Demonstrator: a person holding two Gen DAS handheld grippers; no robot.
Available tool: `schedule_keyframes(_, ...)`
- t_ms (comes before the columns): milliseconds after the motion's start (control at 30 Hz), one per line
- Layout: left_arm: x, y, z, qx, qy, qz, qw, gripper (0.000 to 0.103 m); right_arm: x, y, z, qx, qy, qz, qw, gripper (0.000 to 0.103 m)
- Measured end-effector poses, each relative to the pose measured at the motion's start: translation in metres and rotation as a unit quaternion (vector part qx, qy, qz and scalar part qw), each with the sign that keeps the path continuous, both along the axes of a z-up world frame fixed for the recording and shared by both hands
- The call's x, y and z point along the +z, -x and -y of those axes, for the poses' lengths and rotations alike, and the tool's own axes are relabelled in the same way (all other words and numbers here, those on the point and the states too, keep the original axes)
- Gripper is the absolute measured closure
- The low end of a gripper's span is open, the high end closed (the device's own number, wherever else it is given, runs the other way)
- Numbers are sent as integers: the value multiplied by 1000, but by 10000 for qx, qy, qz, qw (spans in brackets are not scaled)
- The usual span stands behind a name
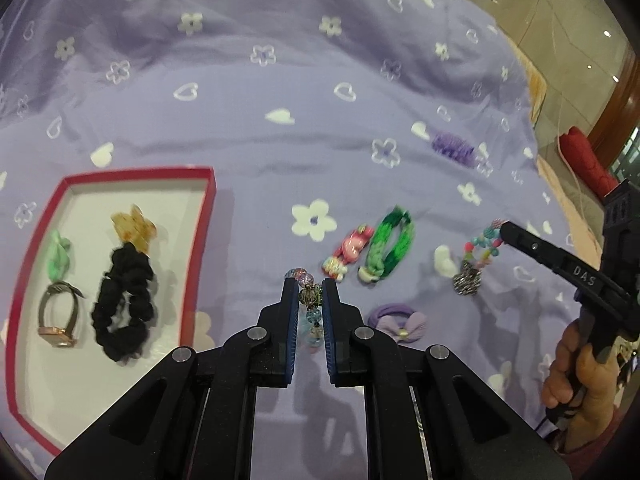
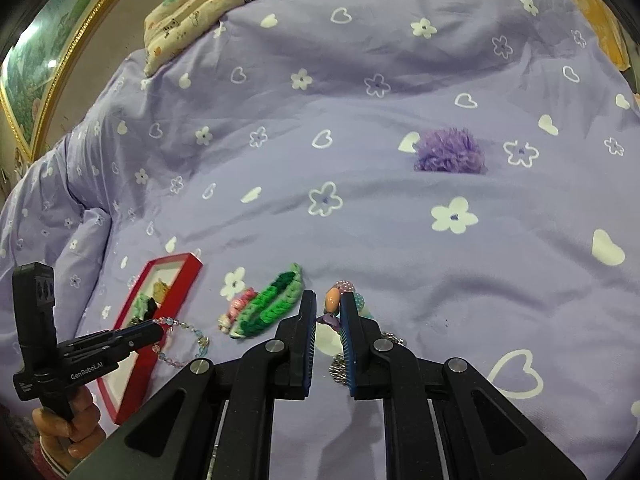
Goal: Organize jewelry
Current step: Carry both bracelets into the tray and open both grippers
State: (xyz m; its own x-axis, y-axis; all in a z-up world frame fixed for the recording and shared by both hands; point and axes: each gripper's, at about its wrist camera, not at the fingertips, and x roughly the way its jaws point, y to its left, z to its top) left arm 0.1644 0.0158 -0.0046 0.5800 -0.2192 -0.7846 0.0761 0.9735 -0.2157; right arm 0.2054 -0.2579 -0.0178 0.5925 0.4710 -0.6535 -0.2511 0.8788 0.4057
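The left gripper [image 1: 307, 292] is clamped on a bracelet of clear pastel glass beads [image 1: 309, 300], and the right gripper [image 2: 328, 308] pinches a multicoloured bead bracelet with a silver charm [image 2: 340, 364] — both pieces hang just above the lilac flowered bedspread [image 1: 248, 128]. The step in hand seems to be carrying them to the shallow red-rimmed box [image 1: 202, 248], which lies to the left with a black scrunchie [image 1: 124, 304] inside. The next move calls for a steady swing over its rim. The right gripper's fingers hide much of the charm — its shape is hard to tell.
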Motion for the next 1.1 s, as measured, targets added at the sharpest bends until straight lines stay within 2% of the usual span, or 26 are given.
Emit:
schedule_keyframes(200, 22, 14, -13, 77, 131, 226, 9996, 93, 19, 10, -17, 212, -83, 159, 9996, 92)
schedule_keyframes(467, 36, 36, -43, 358, 166, 364, 9986, 93, 25, 23, -60, 680, -186, 174, 9974, 92)
schedule_keyframes(800, 38, 65, -94, 870, 212, 385, 9952, 93, 26, 40, -122, 1312, -268, 121, 9909, 92)
schedule_keyframes(1100, 27, 83, -134, 1260, 216, 277, 9914, 93, 23, 54, -182, 1935, -317, 49, 9806, 92)
